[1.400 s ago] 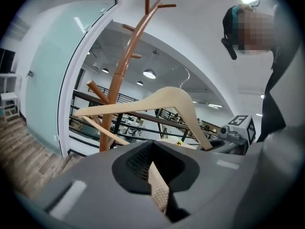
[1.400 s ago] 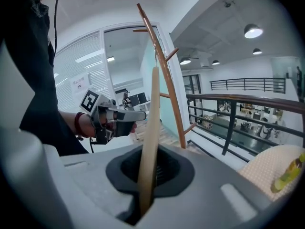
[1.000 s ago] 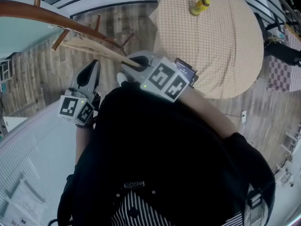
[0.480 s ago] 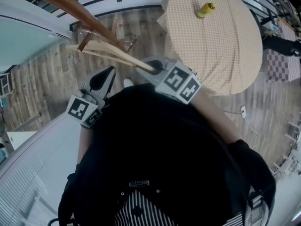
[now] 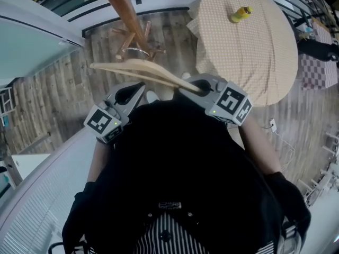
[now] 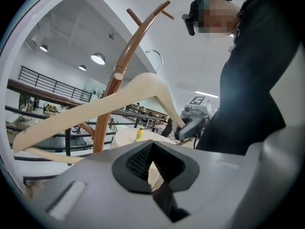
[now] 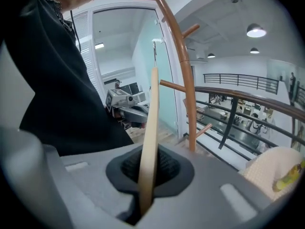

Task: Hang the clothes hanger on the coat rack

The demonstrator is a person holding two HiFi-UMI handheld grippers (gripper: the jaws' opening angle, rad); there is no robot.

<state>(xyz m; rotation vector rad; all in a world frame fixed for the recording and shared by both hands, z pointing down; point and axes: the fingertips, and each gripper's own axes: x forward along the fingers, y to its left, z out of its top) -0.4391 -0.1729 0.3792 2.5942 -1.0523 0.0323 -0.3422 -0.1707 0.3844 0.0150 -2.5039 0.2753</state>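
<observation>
Hanger of pale wood sat clamped by 1 arm end in your right gripper, whose jaws were closed on it. In the head view its body reached left over the wooden floor. Its metal hook hung in the air beside the coat rack pole, resting on no peg. Your left gripper had its jaws together with nothing between them, just beside the hanger. 1 yellow bottle stood on the round desk.

Head view peers steeply down over the person; both gripper views, facing each other, share the nearby coat rack.
</observation>
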